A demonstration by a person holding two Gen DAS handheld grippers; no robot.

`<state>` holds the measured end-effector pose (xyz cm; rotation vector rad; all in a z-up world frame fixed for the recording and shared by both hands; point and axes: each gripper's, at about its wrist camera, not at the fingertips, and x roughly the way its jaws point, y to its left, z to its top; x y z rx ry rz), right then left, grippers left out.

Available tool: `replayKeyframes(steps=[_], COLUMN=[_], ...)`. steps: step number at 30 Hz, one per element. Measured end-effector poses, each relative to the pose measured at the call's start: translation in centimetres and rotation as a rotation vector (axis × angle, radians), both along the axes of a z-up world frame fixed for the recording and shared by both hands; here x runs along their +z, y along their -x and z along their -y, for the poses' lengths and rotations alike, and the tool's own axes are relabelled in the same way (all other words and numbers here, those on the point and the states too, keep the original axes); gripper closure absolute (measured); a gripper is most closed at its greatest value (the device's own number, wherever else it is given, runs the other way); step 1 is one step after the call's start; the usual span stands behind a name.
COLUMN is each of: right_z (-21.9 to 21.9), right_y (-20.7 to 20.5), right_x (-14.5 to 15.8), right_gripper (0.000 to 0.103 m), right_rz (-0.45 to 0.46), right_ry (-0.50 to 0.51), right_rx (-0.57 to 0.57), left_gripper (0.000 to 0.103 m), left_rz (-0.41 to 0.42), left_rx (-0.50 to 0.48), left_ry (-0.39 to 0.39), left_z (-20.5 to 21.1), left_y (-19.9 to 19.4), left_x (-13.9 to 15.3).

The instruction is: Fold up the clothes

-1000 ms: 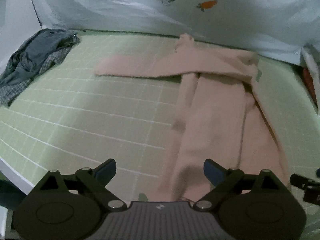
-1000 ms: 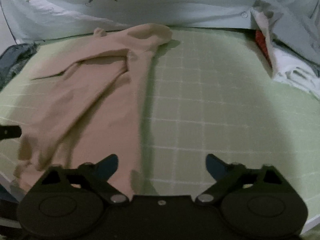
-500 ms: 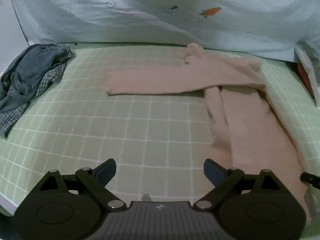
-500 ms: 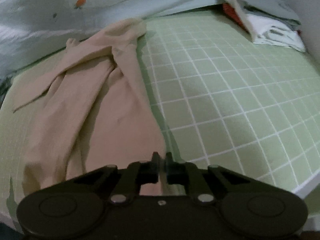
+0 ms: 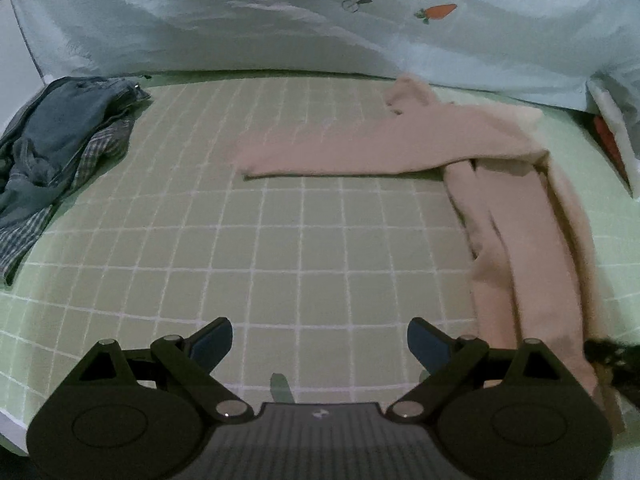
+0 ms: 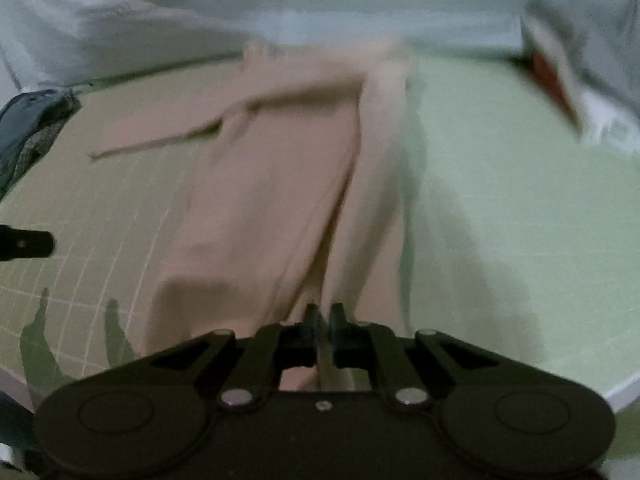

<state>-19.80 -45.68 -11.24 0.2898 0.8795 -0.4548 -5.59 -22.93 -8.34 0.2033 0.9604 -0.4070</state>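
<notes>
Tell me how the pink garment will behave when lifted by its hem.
Likely floppy: the pink garment lies creased on the green mat, one sleeve trailing left. It probably drapes and stretches from the right tongs, which pinch its hem. It seems light.

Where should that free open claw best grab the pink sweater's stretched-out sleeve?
Probably the cuff end of the sleeve, approached from the bare mat side. It lies flat, single-layered and clear of the body, so the open left gripper could slide a finger under its edge.
</notes>
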Motion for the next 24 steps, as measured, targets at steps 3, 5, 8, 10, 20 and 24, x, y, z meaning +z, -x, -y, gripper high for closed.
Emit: replayKeyframes(steps=[3,5,8,10,20,24], right_z=[0.3,0.5,0.9,0.6,2.7,4.2], right_y=[-0.5,-0.8,-1.2,-1.2,-5.1,-8.0], right_x=[-0.7,-1.2,-1.5,-1.2,1.9,2.6], right_gripper=[0.089,0.08,0.069,0.06,0.033,0.028], right_rz=[-0.014,-0.024,-0.029,-0.017,0.082,0.093], right_ry=[-0.068,-0.114,-0.162,-0.168,-0.113,-0.081], right_rx=[-0.027,-0.044,-0.073,-0.096,-0.103,-0.098], left_gripper=[0.009,0.009,0.009,0.009,0.009,0.009], left_rz=[-0.001,-0.008,-0.016,-0.017,-0.028,-0.033], left_rx=[0.025,0.043,0.063,0.073,0.144,0.181], left_ry=[0.001,0.005,0.011,0.019,0.04,0.043], left_z=[-1.1,-1.7,-2.2,-2.4,-2.6,-2.6], left_y=[-0.6,-1.0,-1.5,-1.7,-4.7,-6.9], left_x=[-0.1,-0.2,-0.3,-0.3,-0.4,-0.5])
